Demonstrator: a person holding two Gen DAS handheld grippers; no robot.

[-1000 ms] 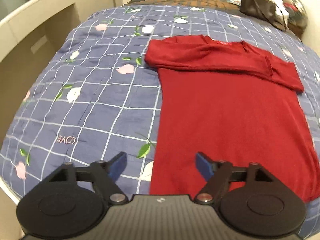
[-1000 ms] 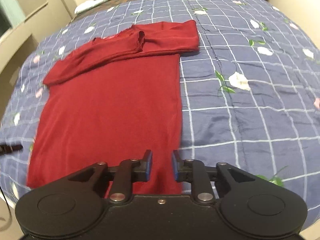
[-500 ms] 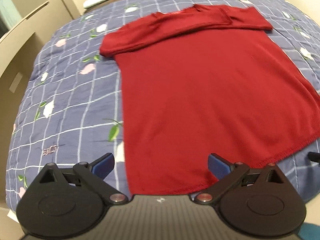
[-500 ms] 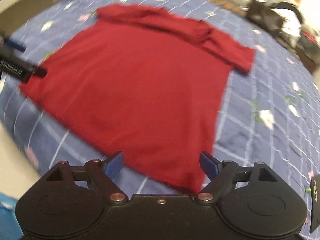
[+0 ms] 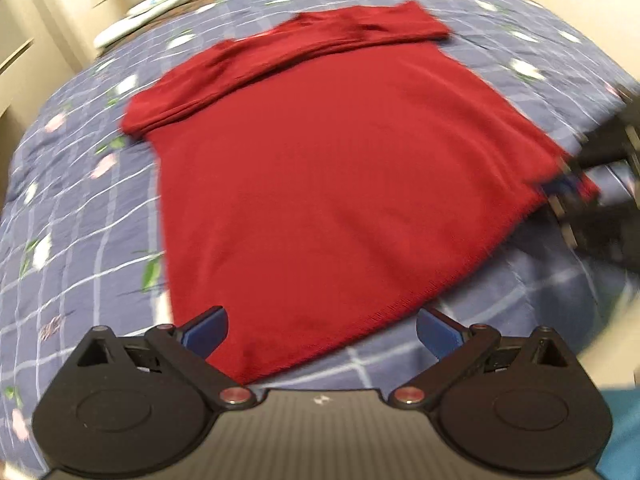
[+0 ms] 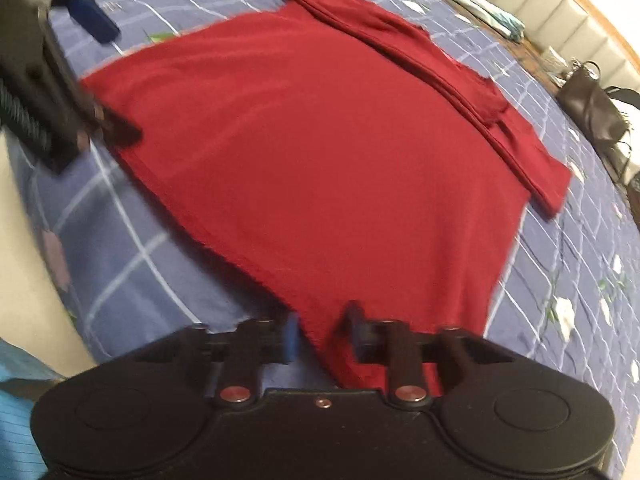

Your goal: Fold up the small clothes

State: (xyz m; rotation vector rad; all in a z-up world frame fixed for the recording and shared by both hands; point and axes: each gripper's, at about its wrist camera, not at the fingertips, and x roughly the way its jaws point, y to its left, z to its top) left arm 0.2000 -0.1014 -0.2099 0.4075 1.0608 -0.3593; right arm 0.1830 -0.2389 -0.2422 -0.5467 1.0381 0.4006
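Right wrist: right gripper [image 6: 322, 334] closing around red shirt [image 6: 320, 140] hem corner; left gripper [image 5: 320, 330] spread wide over other corner, nothing held.

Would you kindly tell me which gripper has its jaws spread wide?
The left gripper; the right gripper is closing its jaws on a corner of the red sweater.

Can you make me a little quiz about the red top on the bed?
1. True or false: the red top lies on a plain white sheet.
2. Which part of the top shows between the left gripper's wide-open fingers? A the collar, B a bottom corner, C a sleeve end.
3. What dark thing sits on the far side of the bed in the right wrist view?

Key: 1 false, it lies on a blue checked bedcover with flowers. 2 B. 3 a handbag.
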